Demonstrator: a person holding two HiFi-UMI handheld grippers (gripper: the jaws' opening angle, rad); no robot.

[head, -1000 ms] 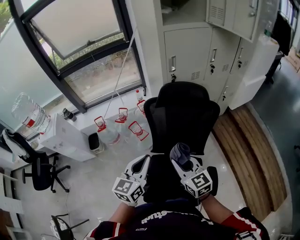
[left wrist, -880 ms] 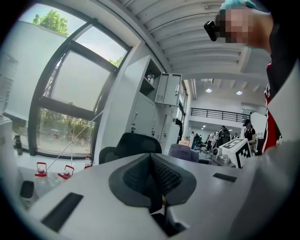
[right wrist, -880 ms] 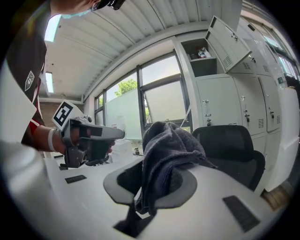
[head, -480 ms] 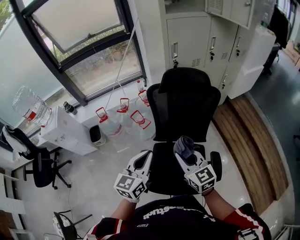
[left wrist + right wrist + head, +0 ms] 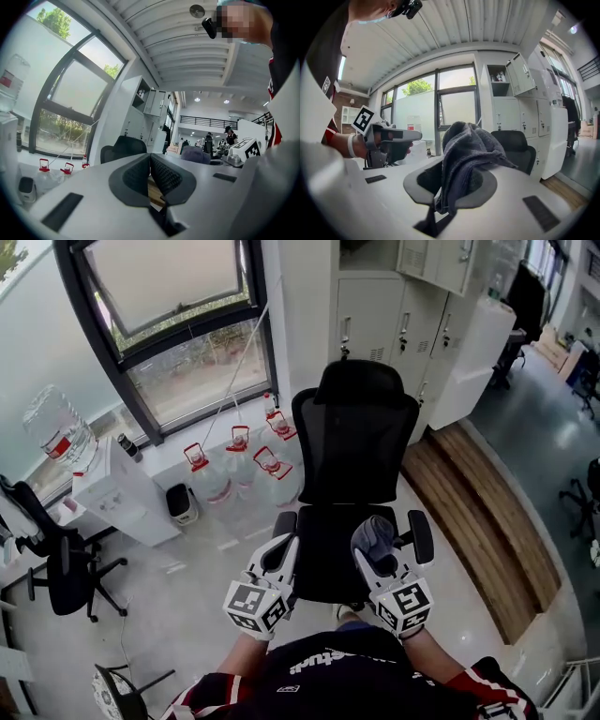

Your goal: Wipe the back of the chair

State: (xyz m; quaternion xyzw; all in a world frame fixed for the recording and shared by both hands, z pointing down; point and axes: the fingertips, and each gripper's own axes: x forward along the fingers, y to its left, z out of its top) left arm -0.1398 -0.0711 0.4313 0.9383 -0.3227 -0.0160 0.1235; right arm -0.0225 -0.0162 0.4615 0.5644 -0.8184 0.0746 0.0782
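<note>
Glossy floor, black mesh chair, right claw clamping fuzzy grey cloth, left claw closed.

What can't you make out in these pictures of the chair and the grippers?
Rear face of the chair backrest: head view, turned away from the camera.
Pads of the right hand-held gripper: right gripper view, covered by the grey cloth.
Print on the water bottle label: head view, too small.

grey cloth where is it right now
The grey cloth is clamped in the right gripper, low and right of centre in the head view, against the seat of the black chair.
</note>
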